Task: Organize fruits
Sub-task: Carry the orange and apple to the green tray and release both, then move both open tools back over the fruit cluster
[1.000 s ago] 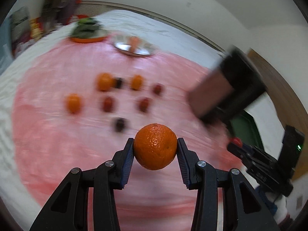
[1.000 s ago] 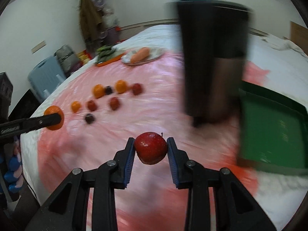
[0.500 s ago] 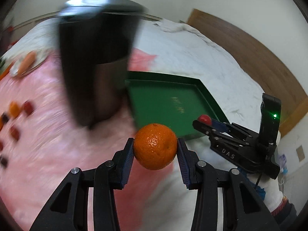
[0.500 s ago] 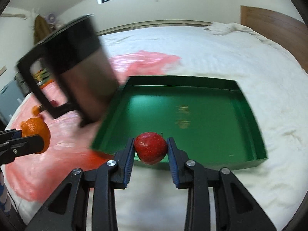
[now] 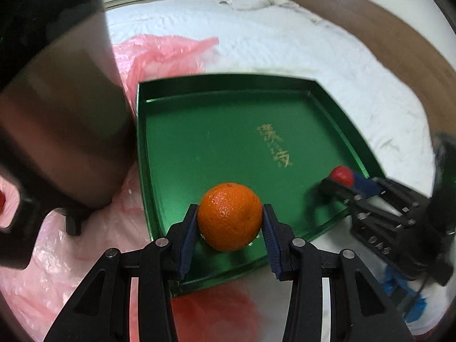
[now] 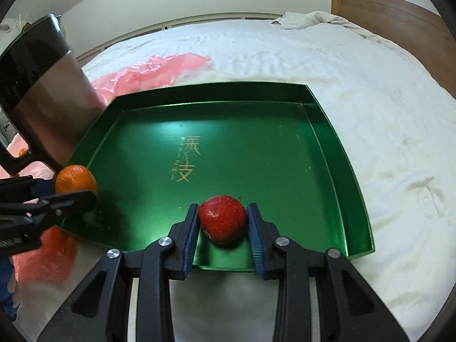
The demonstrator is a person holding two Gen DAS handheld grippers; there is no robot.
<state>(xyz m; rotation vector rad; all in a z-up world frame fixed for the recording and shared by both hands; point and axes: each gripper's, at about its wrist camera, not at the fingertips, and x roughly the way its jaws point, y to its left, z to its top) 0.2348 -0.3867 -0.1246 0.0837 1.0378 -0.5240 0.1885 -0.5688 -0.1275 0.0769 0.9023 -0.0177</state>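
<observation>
The left hand-held gripper (image 5: pixel 229 221) pinched an orange (image 5: pixel 229 216) between its blue pads, one pad on each side of the fruit's widest part, holding it over the near left part of the green tray (image 5: pixel 216 142). The right hand-held gripper (image 6: pixel 223 223) likewise clamped a small red apple (image 6: pixel 223 218) across its middle, over the tray's near edge. Whether either fruit touched the tray floor could not be told.

Both fruits looked light and firm. The orange's dimpled skin likely gave the pads good purchase, though it would yield a little under pressure. The apple's smooth, glossy skin seemed more slippery and prone to bruising, so a hold across the widest girth, as shown, appeared the safest for it.

The tray held no fruit yet and lay on a white bed (image 6: pixel 384 119), partly on a pink plastic sheet (image 5: pixel 71 245). A tall dark steel mug (image 6: pixel 42 108) stood just beside the tray's left side.
</observation>
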